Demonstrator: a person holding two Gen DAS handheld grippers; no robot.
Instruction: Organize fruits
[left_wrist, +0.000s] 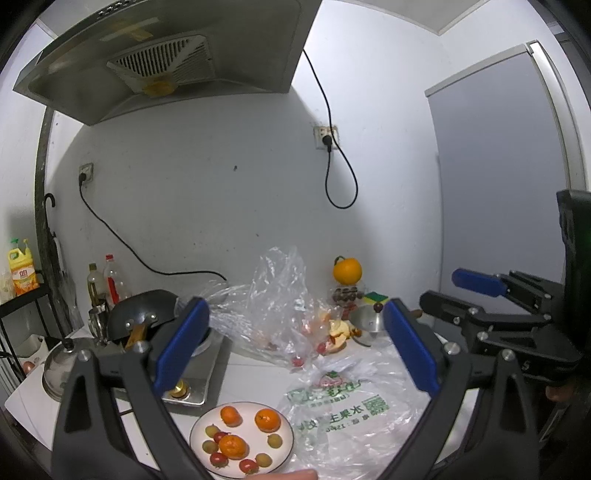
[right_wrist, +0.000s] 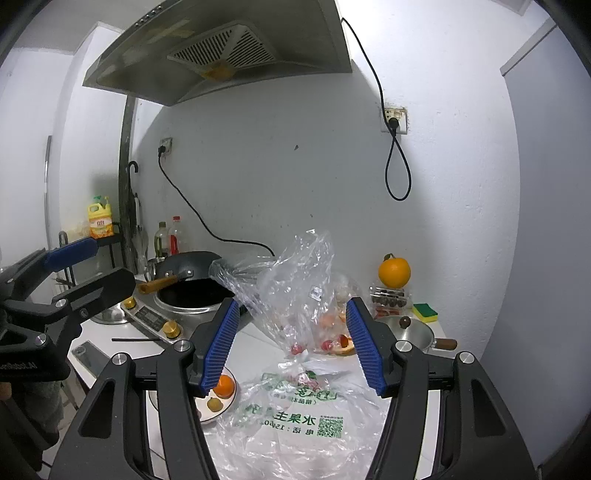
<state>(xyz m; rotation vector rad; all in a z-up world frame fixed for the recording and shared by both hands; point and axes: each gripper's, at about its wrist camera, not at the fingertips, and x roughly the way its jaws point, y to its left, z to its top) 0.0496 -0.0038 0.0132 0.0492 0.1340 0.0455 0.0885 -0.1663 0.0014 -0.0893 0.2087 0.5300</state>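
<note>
Hovering over the fruit bags

I am holding both grippers, left gripper (left_wrist: 295, 347) and right gripper (right_wrist: 291, 343), open and empty; the clear bag (right_wrist: 295, 280) of fruit is lying straight ahead of my right, the plate (left_wrist: 284, 424) nearer my left.

plate (left_wrist: 242, 437) holding 3 tangerines (left_wrist: 267, 420) left of printed bag (left_wrist: 343, 406), wok (left_wrist: 144, 312) behind, orange (left_wrist: 347, 270) by wall

Left gripper (left_wrist: 295, 343) held above counter, jaws apart, nothing between. Below, white plate (left_wrist: 288, 443) bearing three oranges (left_wrist: 267, 420), small red and green fruits. Printed plastic bag (left_wrist: 351, 402) just beside plate. Right gripper (left_wrist: 443, 291) off at right.
</note>
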